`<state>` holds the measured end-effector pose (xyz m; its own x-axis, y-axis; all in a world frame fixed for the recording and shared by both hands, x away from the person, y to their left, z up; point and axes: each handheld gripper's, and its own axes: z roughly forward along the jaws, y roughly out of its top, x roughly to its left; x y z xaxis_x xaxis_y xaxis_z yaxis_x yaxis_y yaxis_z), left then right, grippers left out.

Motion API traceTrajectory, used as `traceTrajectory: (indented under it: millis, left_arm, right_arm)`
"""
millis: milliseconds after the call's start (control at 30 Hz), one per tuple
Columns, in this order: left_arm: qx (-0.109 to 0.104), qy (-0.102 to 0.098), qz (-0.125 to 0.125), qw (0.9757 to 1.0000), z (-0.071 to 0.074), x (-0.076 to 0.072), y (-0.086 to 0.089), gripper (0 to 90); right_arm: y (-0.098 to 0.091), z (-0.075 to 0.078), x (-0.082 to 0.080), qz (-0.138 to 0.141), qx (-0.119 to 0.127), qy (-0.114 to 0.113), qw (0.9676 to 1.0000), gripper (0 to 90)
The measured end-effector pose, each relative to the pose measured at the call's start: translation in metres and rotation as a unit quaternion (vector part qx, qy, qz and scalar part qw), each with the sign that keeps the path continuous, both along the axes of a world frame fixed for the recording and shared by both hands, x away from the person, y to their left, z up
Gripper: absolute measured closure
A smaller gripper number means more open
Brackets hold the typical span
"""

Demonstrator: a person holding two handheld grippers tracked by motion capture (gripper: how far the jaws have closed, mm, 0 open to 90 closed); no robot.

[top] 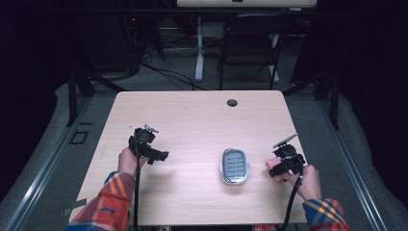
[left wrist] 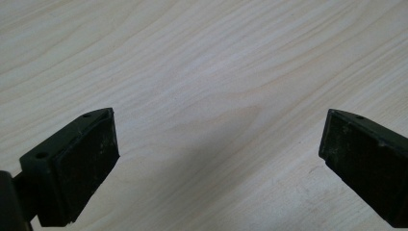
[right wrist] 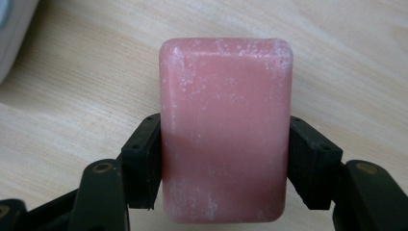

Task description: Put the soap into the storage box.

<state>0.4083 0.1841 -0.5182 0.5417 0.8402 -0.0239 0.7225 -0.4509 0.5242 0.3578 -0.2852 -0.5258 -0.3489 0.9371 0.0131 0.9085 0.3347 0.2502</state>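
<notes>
Holding a pink soap bar [right wrist: 226, 130] in the right tongs [top: 285, 163], clamped across its short sides so the long axis runs straight out ahead between the jaws in the right gripper view. The bar sits above the surface [top: 192, 120], not resting on it as far as I can tell.

What matters for the next bit, I'd guess, is the soap dish [top: 235, 166]: it lies just to the left of the right tongs, near but not touching, with its long axis running away from the person. So the right hand [top: 308, 180] is way closer to it than the left one, and a short sideways shift should put the bar over the ribbed tray. The bar probably needs lining up lengthwise with the dish first.

The left tongs [top: 146, 144] are spread wide with nothing between them, hovering over bare wood well apart from the dish.
</notes>
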Motion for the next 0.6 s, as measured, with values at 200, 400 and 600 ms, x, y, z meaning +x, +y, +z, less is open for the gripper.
traceTrajectory:
  millis: [200, 400, 600]
  left_arm:
    - [-0.001, -0.003, 0.000, 1.0000, 0.001, 0.000, -0.002, 0.0]
    - [-0.001, -0.005, 0.001, 1.0000, 0.001, -0.001, -0.002, 0.0]
    - [-0.002, 0.000, 0.002, 1.0000, -0.001, 0.000, 0.000, 0.0]
  right_arm:
    - [-0.006, 0.008, 0.001, 0.000, 0.001, 0.001, 1.0000, 37.4]
    - [-0.006, 0.020, 0.001, 0.004, -0.001, -0.007, 1.0000, 37.4]
    - [-0.002, 0.028, 0.004, 0.007, 0.010, -0.016, 0.9998, 37.4]
